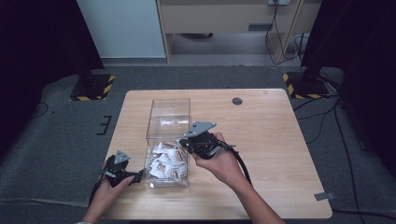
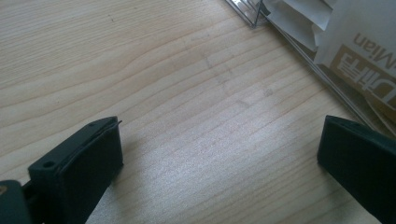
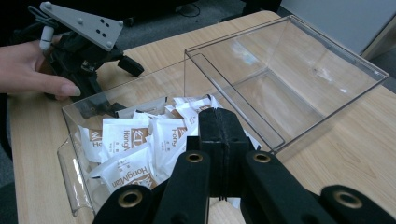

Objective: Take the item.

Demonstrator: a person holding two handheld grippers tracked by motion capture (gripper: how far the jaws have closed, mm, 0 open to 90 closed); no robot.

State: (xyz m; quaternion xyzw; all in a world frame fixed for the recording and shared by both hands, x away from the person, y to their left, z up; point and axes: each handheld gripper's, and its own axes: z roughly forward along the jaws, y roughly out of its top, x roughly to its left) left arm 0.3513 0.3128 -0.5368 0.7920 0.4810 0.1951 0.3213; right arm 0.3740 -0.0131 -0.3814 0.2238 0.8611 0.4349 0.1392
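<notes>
A clear plastic box [image 1: 150, 179] on the wooden table holds several white and brown sachets [image 1: 166, 163]. Its clear lid [image 1: 169, 109] is tipped open on the far side. My right gripper [image 1: 183, 143] hovers at the box's right rim, jaws shut together over the sachets [image 3: 130, 140], with nothing seen between them [image 3: 219, 116]. My left gripper [image 1: 140, 176] rests on the table at the box's near-left corner. Its jaws stand wide open over bare wood [image 2: 219, 140], with the box corner [image 2: 252, 14] and a sachet [image 2: 355, 51] just ahead.
The wooden table [image 1: 271, 140] has bare room to the right of the box and a round cable hole [image 1: 237, 101] at the back. The open lid [image 3: 280, 70] rises behind the sachets. Beyond the box is my left gripper [image 3: 114, 86], held by a hand [image 3: 32, 70].
</notes>
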